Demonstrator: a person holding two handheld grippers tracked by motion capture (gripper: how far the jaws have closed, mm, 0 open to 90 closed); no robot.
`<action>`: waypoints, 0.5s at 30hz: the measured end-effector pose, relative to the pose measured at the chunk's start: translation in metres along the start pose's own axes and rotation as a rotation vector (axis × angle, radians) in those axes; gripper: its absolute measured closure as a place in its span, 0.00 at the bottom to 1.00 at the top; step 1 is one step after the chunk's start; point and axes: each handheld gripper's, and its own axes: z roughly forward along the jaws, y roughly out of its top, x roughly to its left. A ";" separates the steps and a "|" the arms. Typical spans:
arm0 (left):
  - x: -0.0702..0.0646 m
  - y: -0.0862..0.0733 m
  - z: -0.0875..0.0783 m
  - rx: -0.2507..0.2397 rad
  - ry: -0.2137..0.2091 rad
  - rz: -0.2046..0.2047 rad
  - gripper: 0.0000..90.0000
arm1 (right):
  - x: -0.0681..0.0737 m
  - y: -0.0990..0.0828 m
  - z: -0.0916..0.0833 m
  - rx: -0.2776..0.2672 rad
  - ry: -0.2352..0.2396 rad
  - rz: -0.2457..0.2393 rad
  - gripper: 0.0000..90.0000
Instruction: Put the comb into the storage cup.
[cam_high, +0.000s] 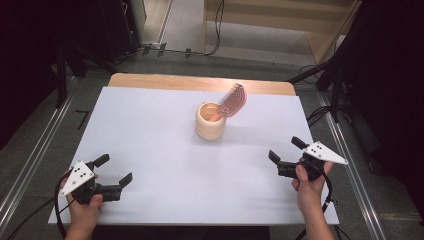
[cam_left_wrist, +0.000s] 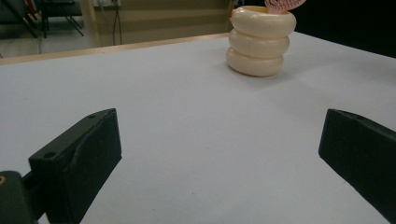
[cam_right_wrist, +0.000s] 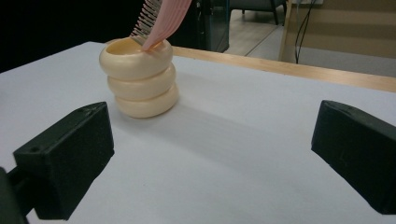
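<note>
I see my left gripper (cam_high: 114, 168) at the near left of the table, its jaws spread wide with nothing between them, held by the left hand (cam_high: 84, 202) just above the white sheet (cam_high: 150, 130); in the left gripper view the two black jaws stand far apart over bare white surface; my right gripper (cam_high: 286, 149) sits at the near right, gripped by the right hand (cam_high: 310, 182), its jaws likewise spread and pinching nothing; both point inward toward the middle of the table; there a cream holder (cam_high: 210, 121) shaped like three stacked rings stands upright, well apart from both grippers; a pink comb (cam_high: 232, 100) stands in it, leaning toward the far right, its handle down inside and its teeth up in the air; a strip of bare wooden tabletop (cam_high: 200, 81) shows along the far edge; beyond it I see grey floor, black cables and dark stands on both sides of the room.
</note>
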 end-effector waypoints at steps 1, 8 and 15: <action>0.000 0.000 0.000 0.001 0.003 0.000 0.00 | -0.001 -0.001 -0.002 0.002 -0.004 0.000 0.00; 0.000 0.000 0.000 0.002 0.005 0.001 0.00 | -0.011 -0.011 -0.016 0.004 -0.023 0.010 0.00; 0.000 0.000 0.000 0.002 0.007 -0.001 0.00 | -0.019 -0.021 -0.028 0.001 -0.026 0.044 0.00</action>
